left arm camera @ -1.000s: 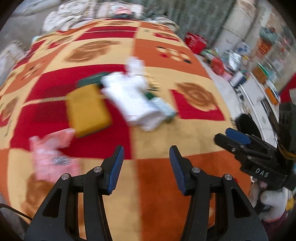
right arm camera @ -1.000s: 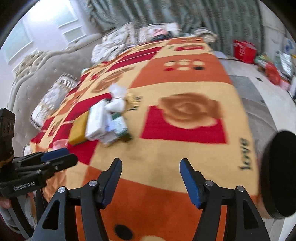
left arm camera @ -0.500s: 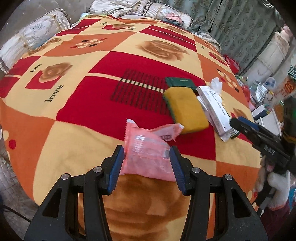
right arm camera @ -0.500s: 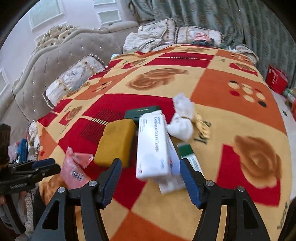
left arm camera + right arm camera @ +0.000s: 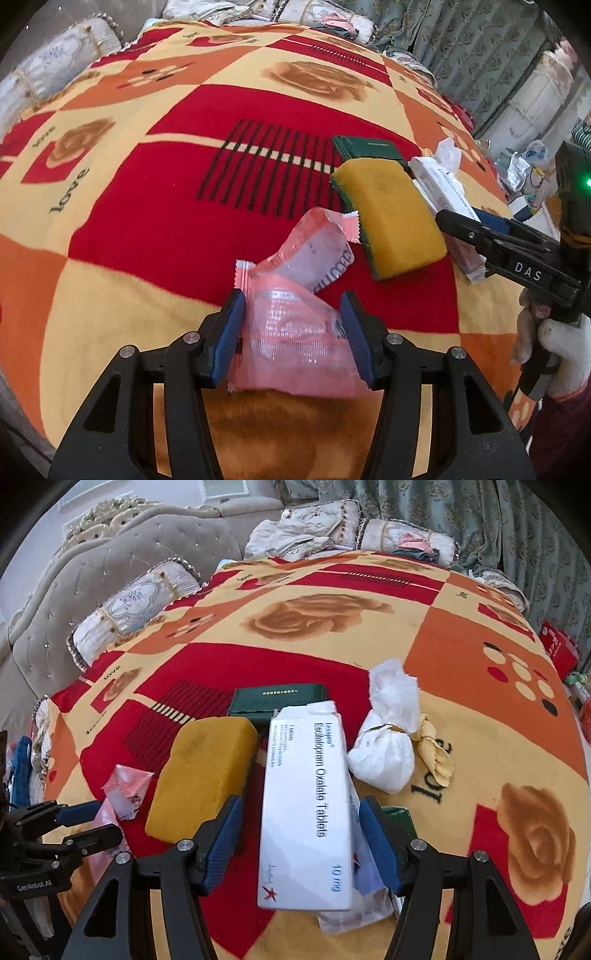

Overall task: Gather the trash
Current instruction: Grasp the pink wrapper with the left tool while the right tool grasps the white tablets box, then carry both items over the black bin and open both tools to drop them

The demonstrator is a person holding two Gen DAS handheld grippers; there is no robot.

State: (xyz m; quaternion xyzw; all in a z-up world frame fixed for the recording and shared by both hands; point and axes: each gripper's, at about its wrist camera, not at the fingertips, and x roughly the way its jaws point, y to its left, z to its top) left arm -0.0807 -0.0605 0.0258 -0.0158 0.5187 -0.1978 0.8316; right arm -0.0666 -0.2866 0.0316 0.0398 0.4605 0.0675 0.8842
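A heap of trash lies on a red, orange and yellow blanket point(image 5: 147, 221). My left gripper point(image 5: 293, 339) straddles a crumpled pink plastic wrapper point(image 5: 295, 328); its jaws are opening and I see no pinch on the wrapper, which lies on the blanket. My right gripper point(image 5: 301, 843) is open around the near end of a white tablet box point(image 5: 306, 812), with a gap on each side. A yellow sponge point(image 5: 203, 775) lies left of that box, a dark green box point(image 5: 277, 698) behind it, and a wadded white tissue point(image 5: 388, 753) to its right.
A yellow foil scrap point(image 5: 439, 760) lies beside the tissue, and more paper sits under the white box. Pillows point(image 5: 129, 609) and a tufted grey headboard point(image 5: 74, 590) border the far left. Curtains hang behind. A red box point(image 5: 559, 653) stands off the bed's right side.
Both grippers swung across the bed to the trash heap and came lower. The left one now has the pink wrapper between its fingers, and the right one has the white box.
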